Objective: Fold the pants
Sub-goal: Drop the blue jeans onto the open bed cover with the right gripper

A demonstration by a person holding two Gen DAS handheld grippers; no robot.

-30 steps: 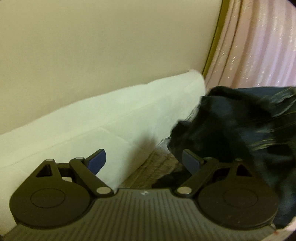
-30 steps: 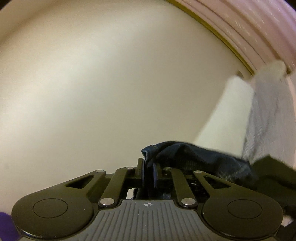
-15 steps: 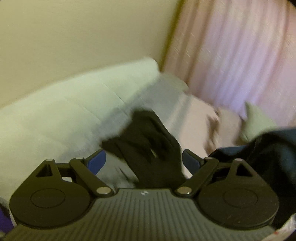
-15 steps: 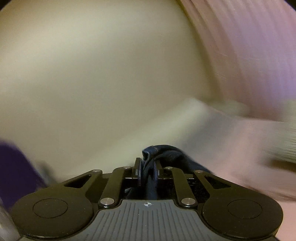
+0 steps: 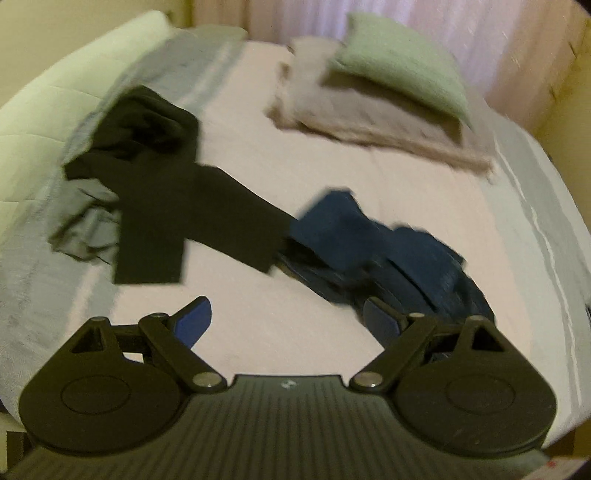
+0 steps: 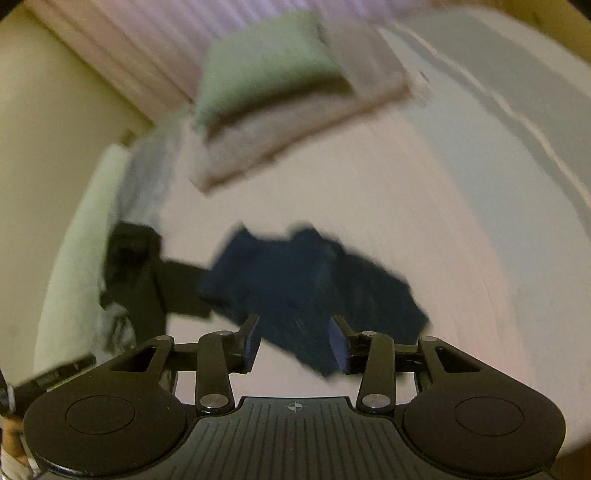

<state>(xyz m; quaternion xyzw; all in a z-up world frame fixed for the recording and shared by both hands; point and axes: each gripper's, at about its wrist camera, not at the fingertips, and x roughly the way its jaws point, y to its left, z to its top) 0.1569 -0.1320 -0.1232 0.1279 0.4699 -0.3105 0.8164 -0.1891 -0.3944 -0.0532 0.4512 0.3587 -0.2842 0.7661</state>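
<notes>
Dark navy pants [image 5: 373,251] lie crumpled on the pink bed sheet [image 5: 332,173], right of centre in the left wrist view. The same navy pants [image 6: 306,288] fill the middle of the right wrist view. My left gripper [image 5: 291,317] is open above the sheet, its right finger close beside the pants' near edge. My right gripper [image 6: 295,339] hangs open over the pants with nothing between its pads. A black garment [image 5: 170,192] sprawls to the left and touches the navy pants; the black garment [image 6: 144,280] also shows in the right wrist view.
A green pillow [image 5: 402,62] rests on a folded beige blanket [image 5: 369,118] at the far end of the bed. A white quilt [image 5: 48,103] runs along the left wall. Pink curtains [image 5: 443,33] hang behind. A grey cloth [image 5: 85,232] lies under the black garment.
My right gripper, shut on the navy pants before, has opened and the pants now lie on the bed. Both cameras have swung down from the wall to the bed.
</notes>
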